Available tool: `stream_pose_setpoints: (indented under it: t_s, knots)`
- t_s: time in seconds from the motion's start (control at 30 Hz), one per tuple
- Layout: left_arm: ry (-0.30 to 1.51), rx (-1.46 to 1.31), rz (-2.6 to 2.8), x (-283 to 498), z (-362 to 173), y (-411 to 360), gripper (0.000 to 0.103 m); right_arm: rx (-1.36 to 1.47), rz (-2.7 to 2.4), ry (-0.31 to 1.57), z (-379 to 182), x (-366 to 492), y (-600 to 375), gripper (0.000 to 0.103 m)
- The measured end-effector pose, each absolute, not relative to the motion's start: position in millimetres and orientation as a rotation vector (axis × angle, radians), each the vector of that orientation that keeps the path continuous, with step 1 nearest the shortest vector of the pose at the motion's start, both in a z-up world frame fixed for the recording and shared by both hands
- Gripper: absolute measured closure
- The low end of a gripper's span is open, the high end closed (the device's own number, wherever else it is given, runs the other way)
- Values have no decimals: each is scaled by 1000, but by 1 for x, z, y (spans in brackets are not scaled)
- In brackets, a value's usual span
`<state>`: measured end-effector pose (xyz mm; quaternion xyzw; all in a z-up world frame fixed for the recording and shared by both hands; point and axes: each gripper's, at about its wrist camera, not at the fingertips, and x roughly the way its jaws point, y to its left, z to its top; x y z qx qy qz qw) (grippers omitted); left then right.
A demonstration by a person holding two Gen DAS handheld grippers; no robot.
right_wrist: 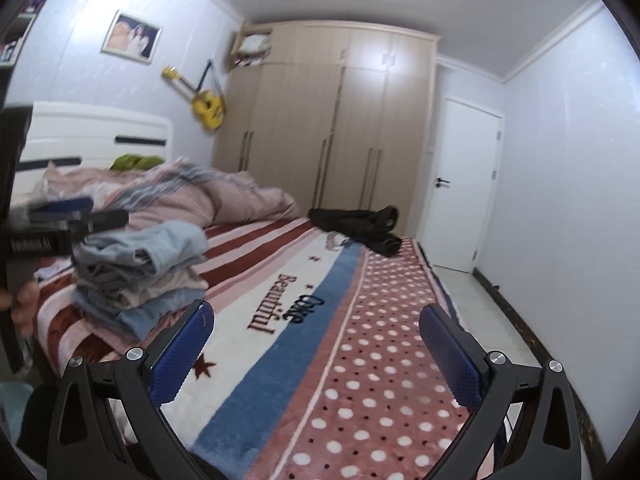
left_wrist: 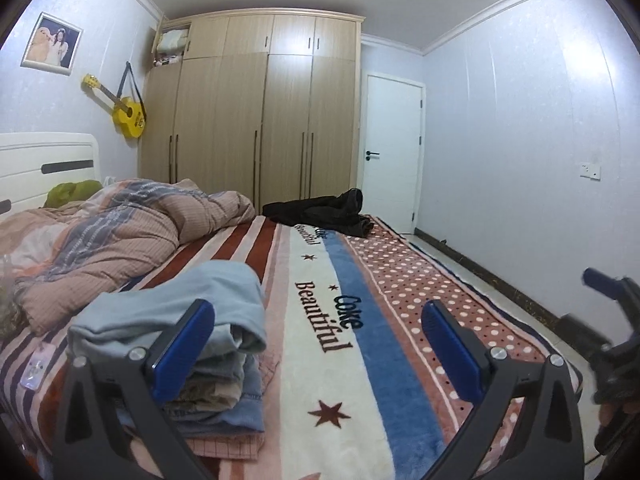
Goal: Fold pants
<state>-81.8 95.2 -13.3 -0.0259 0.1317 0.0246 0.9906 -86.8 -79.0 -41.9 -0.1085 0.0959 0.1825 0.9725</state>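
A stack of folded pants [left_wrist: 208, 344], light blue on top, rests on the striped blanket [left_wrist: 352, 380] at the near left of the bed. The same stack [right_wrist: 144, 272] shows in the right wrist view. Dark pants [left_wrist: 324, 212] lie crumpled at the bed's far end, also visible in the right wrist view [right_wrist: 360, 226]. My left gripper [left_wrist: 320, 344] is open above the blanket, its left finger just in front of the stack. My right gripper [right_wrist: 316, 344] is open over the blanket with nothing between its fingers. Each gripper appears at the edge of the other's view.
A rumpled pink quilt [left_wrist: 120, 236] fills the head of the bed by the white headboard [left_wrist: 48, 160]. A wooden wardrobe [left_wrist: 256, 112] and a white door [left_wrist: 392, 148] stand behind the bed. Tiled floor [right_wrist: 480, 312] runs along the bed's right side.
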Motion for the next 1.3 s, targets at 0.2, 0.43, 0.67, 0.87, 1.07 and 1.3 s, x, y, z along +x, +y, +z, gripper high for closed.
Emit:
stream_pose_setpoints:
  t_s: [0.2, 0.43, 0.67, 0.87, 1.07, 1.3]
  knots:
    - [272, -58, 51, -81, -22, 96, 1, -194, 356, 173, -39, -99, -78, 0]
    - [275, -69, 43, -82, -25, 97, 1, -201, 369, 180, -40, -102, -74, 0]
    - [273, -76, 25, -84, -25, 95, 1, -162, 388, 206, -43, -96, -78, 0]
    - [263, -84, 17, -86, -25, 96, 1, -158, 388, 210, -43, -94, -80, 0]
    - [268, -79, 10, -85, -25, 95, 1, -156, 383, 208, -43, -93, -80, 0]
    - [267, -79, 6, -85, -24, 94, 1, -151, 371, 212, -45, -93, -79, 0]
